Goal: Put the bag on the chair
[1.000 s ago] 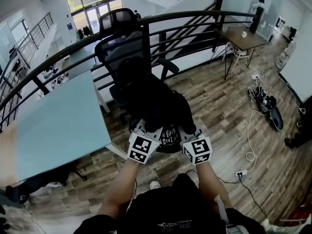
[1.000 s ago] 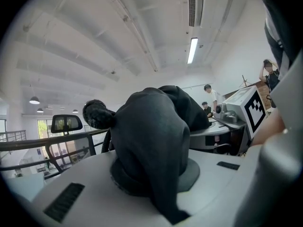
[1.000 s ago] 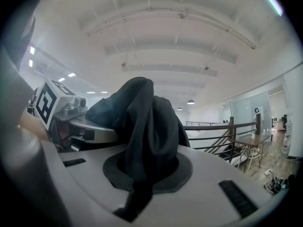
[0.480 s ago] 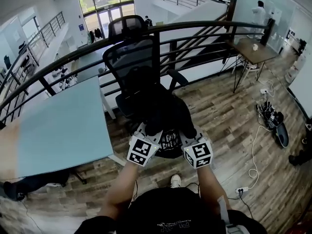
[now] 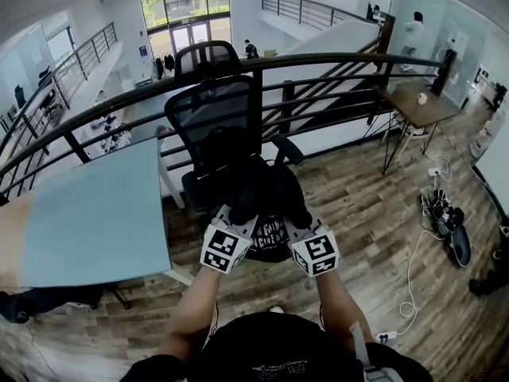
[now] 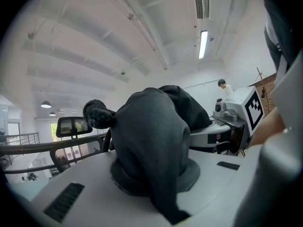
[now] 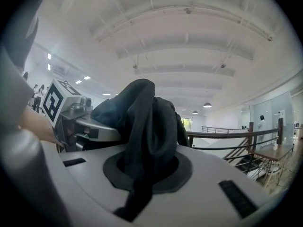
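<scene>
**Scene layout, left to right**

- A pale blue worktop (image 5: 95,213) occupies the left of the head view. Its right edge lies near the chair.
- The left tool (image 6: 154,174) is carried on the person's left hand, to the left of the bag. Its marker cube faces upward. In the left gripper view the jaws are closed almost fully, and a fold of dark fabric is pinched between the pads. The fabric rises in a hump above the jaws.
- The bag (image 5: 266,193) is black, with white print on its lower part. It hangs between the two tools, gripped by its upper fabric on both sides. It is positioned at the near edge of the chair seat, in front of the backrest. Contact between the bag and the seat cannot be confirmed from any view.
- The chair (image 5: 215,118) is a black mesh office chair with a headrest. It stands on the wooden floor (image 5: 358,205) directly beyond the bag, with its seat facing the person.
- The right tool (image 7: 144,174) is carried on the right hand, to the right of the bag. Its jaws are likewise closed down on a bunch of the same dark fabric.
- A dark curved railing (image 5: 342,58) runs behind the chair.
- A small wooden table (image 5: 417,106) stands at the far right, with cables (image 5: 441,221) on the floor nearer.
</scene>
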Demonstrator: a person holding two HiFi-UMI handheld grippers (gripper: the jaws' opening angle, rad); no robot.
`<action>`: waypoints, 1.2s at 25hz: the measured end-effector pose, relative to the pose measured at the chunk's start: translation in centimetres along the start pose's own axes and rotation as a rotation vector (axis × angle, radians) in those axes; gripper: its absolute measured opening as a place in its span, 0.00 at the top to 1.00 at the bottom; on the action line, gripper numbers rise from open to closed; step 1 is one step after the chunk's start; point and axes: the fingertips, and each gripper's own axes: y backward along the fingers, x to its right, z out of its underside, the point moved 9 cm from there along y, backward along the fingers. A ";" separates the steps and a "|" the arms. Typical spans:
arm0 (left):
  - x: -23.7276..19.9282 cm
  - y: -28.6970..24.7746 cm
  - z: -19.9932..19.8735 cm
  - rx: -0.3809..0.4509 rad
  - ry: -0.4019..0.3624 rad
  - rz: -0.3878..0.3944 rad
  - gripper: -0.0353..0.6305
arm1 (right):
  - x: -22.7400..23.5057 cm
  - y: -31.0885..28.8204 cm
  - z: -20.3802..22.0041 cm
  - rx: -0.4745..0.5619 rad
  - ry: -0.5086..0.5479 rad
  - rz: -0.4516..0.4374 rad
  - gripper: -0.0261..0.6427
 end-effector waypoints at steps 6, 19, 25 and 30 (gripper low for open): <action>-0.6 -2.7 0.1 -0.015 0.012 -0.034 0.91 | 2.8 -1.6 0.5 -0.001 0.007 -0.030 0.91; -5.6 -7.8 2.3 -0.060 0.052 -0.018 0.91 | 6.8 -7.7 2.6 -0.056 -0.061 -0.070 0.91; -10.0 -10.3 2.8 -0.034 0.048 0.036 0.91 | 8.4 -12.3 2.4 -0.056 -0.071 -0.071 0.91; -14.5 -12.0 2.8 -0.029 0.035 0.035 0.91 | 9.6 -17.0 1.4 -0.049 -0.050 -0.083 0.91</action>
